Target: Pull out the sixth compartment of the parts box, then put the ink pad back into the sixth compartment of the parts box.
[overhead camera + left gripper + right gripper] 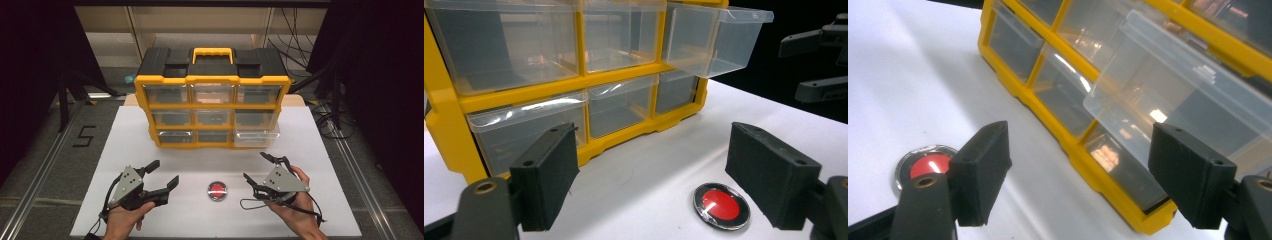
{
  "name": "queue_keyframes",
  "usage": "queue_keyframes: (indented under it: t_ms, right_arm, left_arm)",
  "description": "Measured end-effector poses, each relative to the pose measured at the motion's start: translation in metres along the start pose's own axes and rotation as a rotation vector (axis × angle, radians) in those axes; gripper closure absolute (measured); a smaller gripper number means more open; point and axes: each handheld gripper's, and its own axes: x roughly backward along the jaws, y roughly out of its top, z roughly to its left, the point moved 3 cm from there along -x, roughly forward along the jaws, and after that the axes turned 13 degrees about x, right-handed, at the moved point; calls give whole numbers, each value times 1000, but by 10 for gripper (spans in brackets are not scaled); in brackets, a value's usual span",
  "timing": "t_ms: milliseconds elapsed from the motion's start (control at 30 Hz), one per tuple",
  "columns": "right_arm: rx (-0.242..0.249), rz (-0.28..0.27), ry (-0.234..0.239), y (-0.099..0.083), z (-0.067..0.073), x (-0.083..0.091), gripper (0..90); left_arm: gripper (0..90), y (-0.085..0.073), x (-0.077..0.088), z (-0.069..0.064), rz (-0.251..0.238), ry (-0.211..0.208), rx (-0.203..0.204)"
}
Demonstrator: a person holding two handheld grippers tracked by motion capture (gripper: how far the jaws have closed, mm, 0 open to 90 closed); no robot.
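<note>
Both my grippers sit low on the white table (125, 130) w/ jaws spread wide and nothing between them: left gripper (162, 175) at approx 7 o'clock, right gripper (256, 167) at approx 5. Between them, at 6 o'clock, lies the red button (217, 190), touching neither. Further out at 12 stands the yellow organizer (212, 107), its bottom-right clear drawer (256, 136) pulled partway out.

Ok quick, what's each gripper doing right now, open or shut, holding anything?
Left gripper: open, holding nothing.
Right gripper: open, holding nothing.
</note>
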Motion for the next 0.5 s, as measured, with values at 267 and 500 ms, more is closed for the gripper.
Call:
queue_keyframes:
  t_ms: [267, 500]
  right_arm:
    - [-43, 14, 64, -1, 5, -4, 236]
    - [-42, 22, 81, -1, 6, -7, 231]
  left_arm:
    - [204, -1, 0, -1, 6, -7, -9]
    - [203, -1, 1, -1, 3, -1, -11]
